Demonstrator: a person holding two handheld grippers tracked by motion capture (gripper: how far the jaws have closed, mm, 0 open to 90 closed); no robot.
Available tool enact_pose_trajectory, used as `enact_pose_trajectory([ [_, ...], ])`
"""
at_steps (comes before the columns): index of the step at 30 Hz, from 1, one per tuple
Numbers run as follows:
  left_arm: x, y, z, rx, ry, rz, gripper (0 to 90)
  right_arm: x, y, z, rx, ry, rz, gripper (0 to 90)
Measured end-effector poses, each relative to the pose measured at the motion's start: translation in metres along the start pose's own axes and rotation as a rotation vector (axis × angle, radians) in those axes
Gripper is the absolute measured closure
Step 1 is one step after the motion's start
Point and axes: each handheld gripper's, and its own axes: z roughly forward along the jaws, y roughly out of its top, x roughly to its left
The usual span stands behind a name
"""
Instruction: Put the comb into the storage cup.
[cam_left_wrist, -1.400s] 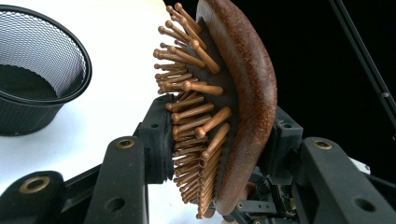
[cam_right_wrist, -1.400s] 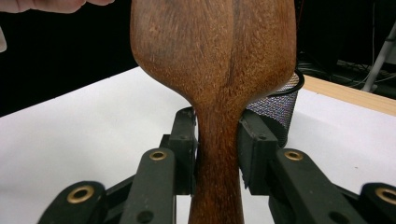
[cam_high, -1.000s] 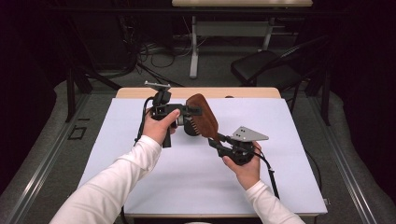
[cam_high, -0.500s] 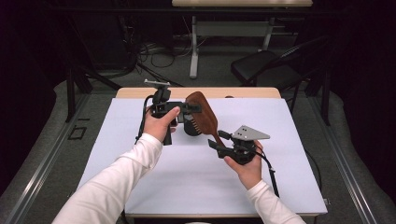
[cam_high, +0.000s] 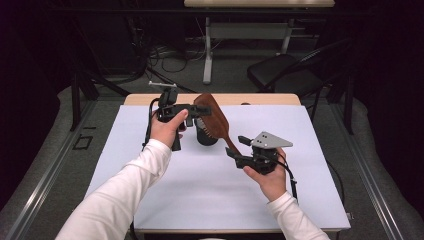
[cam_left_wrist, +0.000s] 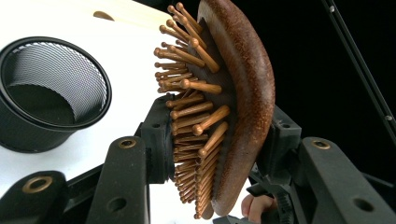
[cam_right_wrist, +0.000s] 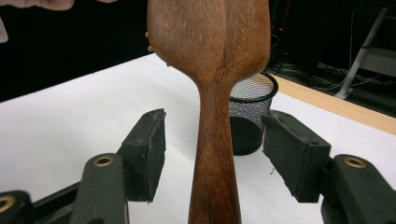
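A brown wooden hairbrush (cam_high: 214, 116) hangs in the air above the table, handle slanting down to the right. My left gripper (cam_high: 202, 111) is shut on its head: in the left gripper view one pad presses the bristle side and the other the rounded back of the hairbrush (cam_left_wrist: 243, 88). My right gripper (cam_high: 234, 148) sits at the handle end. In the right gripper view the handle (cam_right_wrist: 214, 140) runs up between the two pads (cam_right_wrist: 153, 149) with a gap on each side; these jaws have just been opening and stand open.
A black mesh cup (cam_high: 206, 136) stands upright on the white table cover (cam_high: 200, 195) just below the brush head, and it is also visible as the cup (cam_left_wrist: 51, 88) and the cup (cam_right_wrist: 252, 95). A black chair (cam_high: 280, 72) stands beyond the table.
The right gripper's jaws have spread apart off the brush handle. Both hands and the brush stay about where they were.
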Motion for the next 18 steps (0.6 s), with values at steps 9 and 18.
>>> enact_pose_trajectory([
  [9,0.0004,0.0054,-0.0065,-0.021,0.015,-0.011,54.4,-0.0003,0.0024,0.0002,0.007,-0.012,-0.003,33.3],
  [18,0.0022,0.0099,-0.0086,-0.053,0.031,-0.024,54.3,-0.0084,0.0068,-0.004,0.007,-0.003,0.055,26.6],
])
